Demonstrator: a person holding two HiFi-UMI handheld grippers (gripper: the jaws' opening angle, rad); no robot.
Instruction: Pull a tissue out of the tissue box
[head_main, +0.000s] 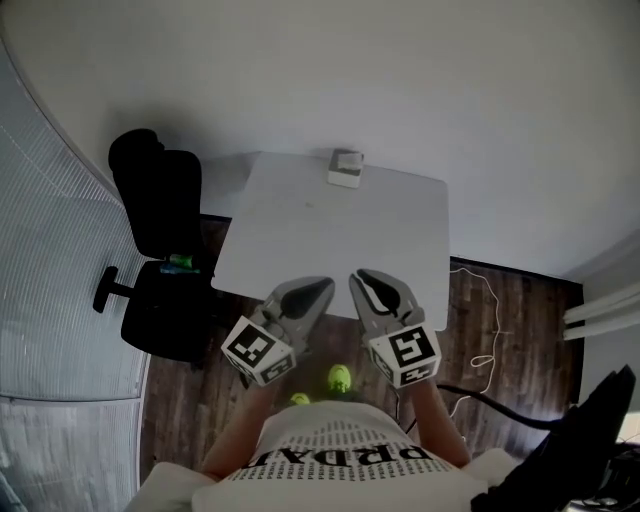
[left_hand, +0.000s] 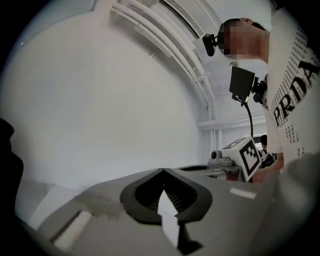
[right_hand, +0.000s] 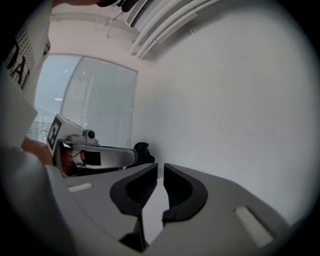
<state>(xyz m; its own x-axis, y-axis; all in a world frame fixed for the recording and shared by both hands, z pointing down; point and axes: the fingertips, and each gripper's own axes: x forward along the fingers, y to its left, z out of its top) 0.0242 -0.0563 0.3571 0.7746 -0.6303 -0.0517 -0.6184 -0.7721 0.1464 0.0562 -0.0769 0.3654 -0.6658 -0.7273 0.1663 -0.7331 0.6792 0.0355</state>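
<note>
A small white tissue box (head_main: 345, 168) stands at the far edge of the white table (head_main: 300, 235), with a tissue showing at its top. Both grippers hover side by side over the table's near edge, far from the box and pointing toward it. My left gripper (head_main: 326, 284) (left_hand: 163, 170) has its jaw tips touching, with nothing between them. The jaws of my right gripper (head_main: 358, 274) (right_hand: 160, 165) stand a narrow slit apart and hold nothing. Neither gripper view shows the box; both look at a bare white wall.
A black office chair (head_main: 160, 250) stands left of the table. Cables (head_main: 482, 318) trail over the dark wood floor to the right. A wall of window blinds (head_main: 50, 250) curves along the left. A dark object (head_main: 590, 440) sits at the lower right.
</note>
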